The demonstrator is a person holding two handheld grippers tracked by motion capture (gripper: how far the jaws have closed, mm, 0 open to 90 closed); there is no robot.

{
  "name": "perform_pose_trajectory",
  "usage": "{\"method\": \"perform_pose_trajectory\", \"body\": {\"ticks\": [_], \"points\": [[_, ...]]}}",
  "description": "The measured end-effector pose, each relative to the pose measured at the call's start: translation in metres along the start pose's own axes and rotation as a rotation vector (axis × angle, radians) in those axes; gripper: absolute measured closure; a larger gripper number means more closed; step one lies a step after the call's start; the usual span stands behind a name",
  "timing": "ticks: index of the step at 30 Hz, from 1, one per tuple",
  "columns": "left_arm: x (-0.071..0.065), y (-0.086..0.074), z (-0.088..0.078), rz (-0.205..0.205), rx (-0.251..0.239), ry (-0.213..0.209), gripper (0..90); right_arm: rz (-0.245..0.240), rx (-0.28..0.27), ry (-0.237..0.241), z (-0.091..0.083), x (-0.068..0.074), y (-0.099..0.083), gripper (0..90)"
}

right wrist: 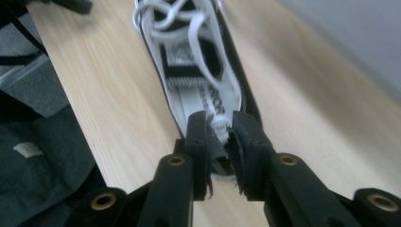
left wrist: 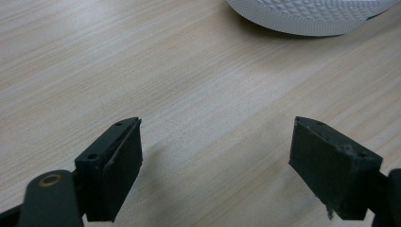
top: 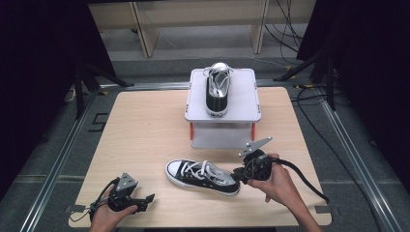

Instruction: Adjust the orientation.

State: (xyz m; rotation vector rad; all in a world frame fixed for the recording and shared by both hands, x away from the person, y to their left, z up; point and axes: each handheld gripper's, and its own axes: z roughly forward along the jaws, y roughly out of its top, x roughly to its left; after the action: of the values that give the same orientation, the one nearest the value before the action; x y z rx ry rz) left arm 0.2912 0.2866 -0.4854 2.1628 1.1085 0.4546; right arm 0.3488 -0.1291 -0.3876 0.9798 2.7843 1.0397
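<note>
A black low-top sneaker (top: 200, 176) with white laces and a white sole lies on the wooden table (top: 140, 130), toe to the left. My right gripper (top: 238, 175) is shut on the sneaker's heel collar; in the right gripper view the jaws pinch the heel rim (right wrist: 220, 126) and the shoe's opening (right wrist: 198, 71) runs away from them. A second matching sneaker (top: 217, 89) stands on top of a white raised stand (top: 244, 104) at the back. My left gripper (top: 147, 199) hangs open over bare wood at the front left, with the sneaker's white toe sole (left wrist: 312, 16) beyond it.
The stand has orange legs and an open shelf space (top: 220, 135) beneath its top. The table's front edge is near both hands. Black cables (top: 309, 181) trail from the right gripper across the table's right side. Dark curtains and metal frame rails surround the table.
</note>
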Motion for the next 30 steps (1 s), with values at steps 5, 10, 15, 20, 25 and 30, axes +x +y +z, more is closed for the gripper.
{"method": "perform_pose_trajectory", "body": {"ticks": [5,10,15,20,25,30], "points": [[0.000,0.000,0.000,-0.005,-0.006,-0.003,17.5,0.001,0.005,-0.002,0.014,-0.008,0.014,65.2],[-0.001,0.000,0.000,-0.010,-0.008,-0.003,17.5,-0.046,0.011,0.004,0.032,-0.015,0.027,59.5],[0.000,0.000,0.000,-0.009,-0.009,-0.002,17.5,-0.062,0.045,0.027,0.044,-0.015,0.035,58.8],[0.000,0.000,0.000,0.000,-0.001,0.001,17.5,-0.106,0.068,0.066,0.056,-0.016,0.043,57.1],[0.000,0.000,0.000,-0.006,-0.009,-0.005,17.5,-0.123,0.093,0.085,0.068,-0.015,0.051,55.2],[-0.001,0.000,0.000,-0.015,-0.014,-0.008,17.5,-0.137,0.116,0.099,0.076,-0.013,0.058,54.7]]}}
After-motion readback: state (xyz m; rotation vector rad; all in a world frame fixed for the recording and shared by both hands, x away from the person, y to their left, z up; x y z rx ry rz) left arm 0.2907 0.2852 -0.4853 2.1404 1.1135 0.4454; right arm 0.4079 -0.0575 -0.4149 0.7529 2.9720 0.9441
